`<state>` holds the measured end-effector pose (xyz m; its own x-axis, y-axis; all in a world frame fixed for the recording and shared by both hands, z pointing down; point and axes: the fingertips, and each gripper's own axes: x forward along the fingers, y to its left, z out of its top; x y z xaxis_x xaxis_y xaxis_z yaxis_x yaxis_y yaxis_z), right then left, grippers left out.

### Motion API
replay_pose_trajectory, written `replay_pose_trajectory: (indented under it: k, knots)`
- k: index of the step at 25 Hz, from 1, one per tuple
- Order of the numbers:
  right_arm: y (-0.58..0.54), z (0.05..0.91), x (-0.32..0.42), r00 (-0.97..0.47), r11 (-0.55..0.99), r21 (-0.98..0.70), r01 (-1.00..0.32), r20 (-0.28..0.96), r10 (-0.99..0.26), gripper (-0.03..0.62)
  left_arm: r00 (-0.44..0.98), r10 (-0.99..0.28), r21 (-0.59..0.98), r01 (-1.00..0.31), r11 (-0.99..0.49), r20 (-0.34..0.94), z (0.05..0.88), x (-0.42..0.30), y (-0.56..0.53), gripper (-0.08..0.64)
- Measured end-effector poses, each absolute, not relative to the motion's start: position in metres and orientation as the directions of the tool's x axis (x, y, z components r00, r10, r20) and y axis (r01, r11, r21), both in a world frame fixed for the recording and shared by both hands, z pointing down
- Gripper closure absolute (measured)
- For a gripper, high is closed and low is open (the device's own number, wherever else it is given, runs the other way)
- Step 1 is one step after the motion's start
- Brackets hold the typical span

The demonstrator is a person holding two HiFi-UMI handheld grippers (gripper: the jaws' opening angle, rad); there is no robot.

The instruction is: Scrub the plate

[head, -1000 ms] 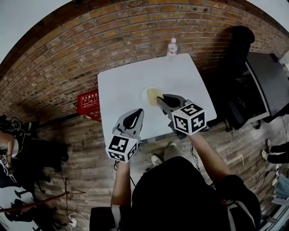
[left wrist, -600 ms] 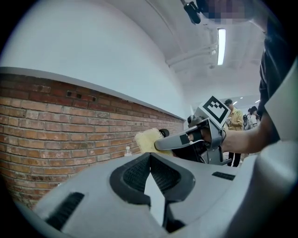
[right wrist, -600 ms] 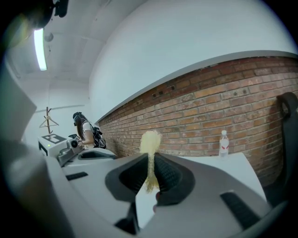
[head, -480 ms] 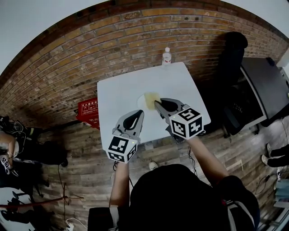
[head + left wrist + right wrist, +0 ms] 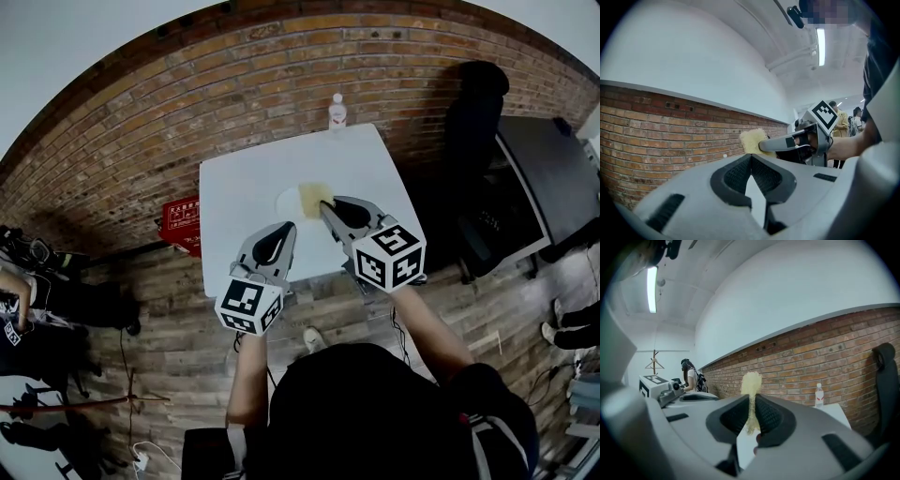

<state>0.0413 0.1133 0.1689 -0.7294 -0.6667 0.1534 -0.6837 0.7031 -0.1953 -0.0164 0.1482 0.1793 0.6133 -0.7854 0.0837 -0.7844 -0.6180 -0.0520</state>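
Steep downward look onto a white square counter [image 5: 239, 178] in the upper middle of the frame, set against a brick wall [image 5: 187, 94]. Near the counter's centre, a pale round plate [image 5: 283, 201], its right part covered by a yellow sponge [image 5: 315, 197]; contact between the two impossible to tell. Right tongs [image 5: 324, 210] clamped on that sponge, reaching in from the lower right. Left tongs [image 5: 288, 228] fully closed with nothing between them, over the counter's near edge, just below and left of the right pair. At the counter's far edge, an upright clear water bottle [image 5: 337, 111]. Left of the counter, on the wooden floor [image 5: 169, 319], a red crate [image 5: 180, 223].
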Motion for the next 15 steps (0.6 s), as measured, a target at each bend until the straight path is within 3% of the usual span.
replay_pose_trajectory:
  k: [15]
  knots:
    - [0.175,0.168,0.079,-0.757,0.727,-0.214,-0.653,0.130,-0.641,0.549,0.559,-0.827,-0.046,-0.826,-0.561,0.054,0.174,0.017,0.213,0.540]
